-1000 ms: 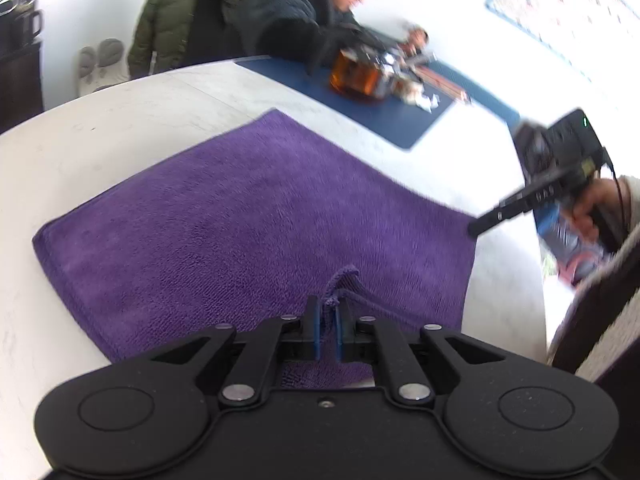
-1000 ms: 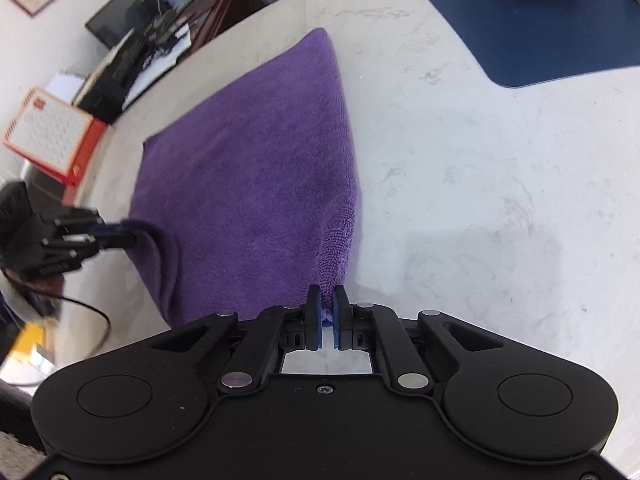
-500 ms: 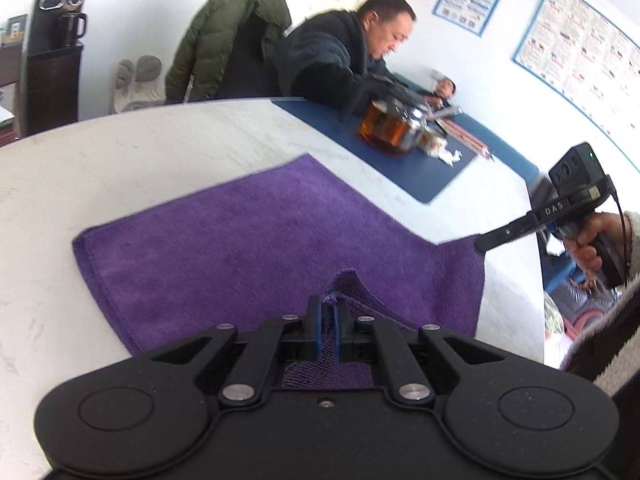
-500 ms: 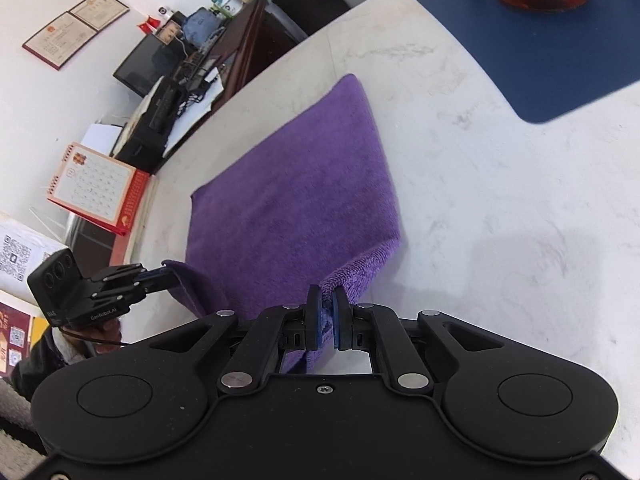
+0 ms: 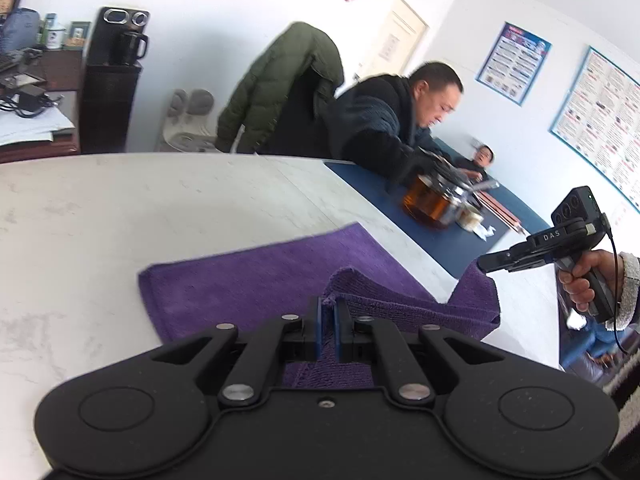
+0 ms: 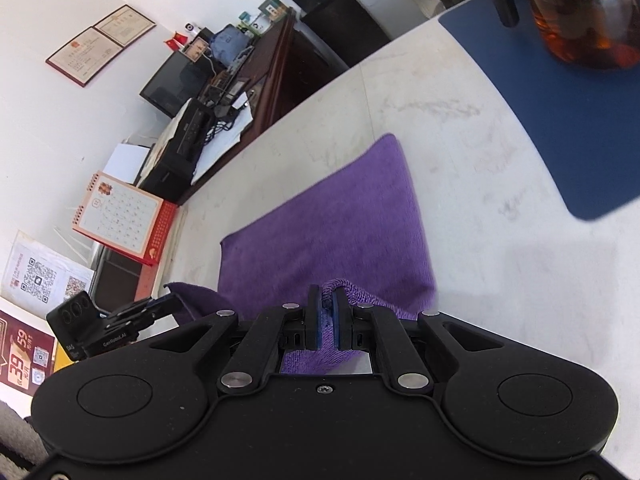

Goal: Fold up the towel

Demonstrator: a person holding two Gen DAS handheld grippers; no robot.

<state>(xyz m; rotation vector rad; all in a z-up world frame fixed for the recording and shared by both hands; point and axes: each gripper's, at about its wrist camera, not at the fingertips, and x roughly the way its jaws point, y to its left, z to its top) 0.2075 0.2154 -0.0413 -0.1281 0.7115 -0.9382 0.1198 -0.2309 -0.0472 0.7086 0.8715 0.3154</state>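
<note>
White marbled surface (image 5: 120, 216) carries purple terry towel (image 5: 248, 280). Left gripper (image 5: 328, 312) and right gripper (image 6: 327, 312) jaws each pinch a raised near corner.

Pale marbled worktop (image 6: 500, 280), towel (image 6: 332, 232) spread at centre, near edge lifted clear. Blue mat (image 6: 580, 128) toward two o'clock, glass teapot (image 6: 584, 12) of amber tea standing on it.
</note>
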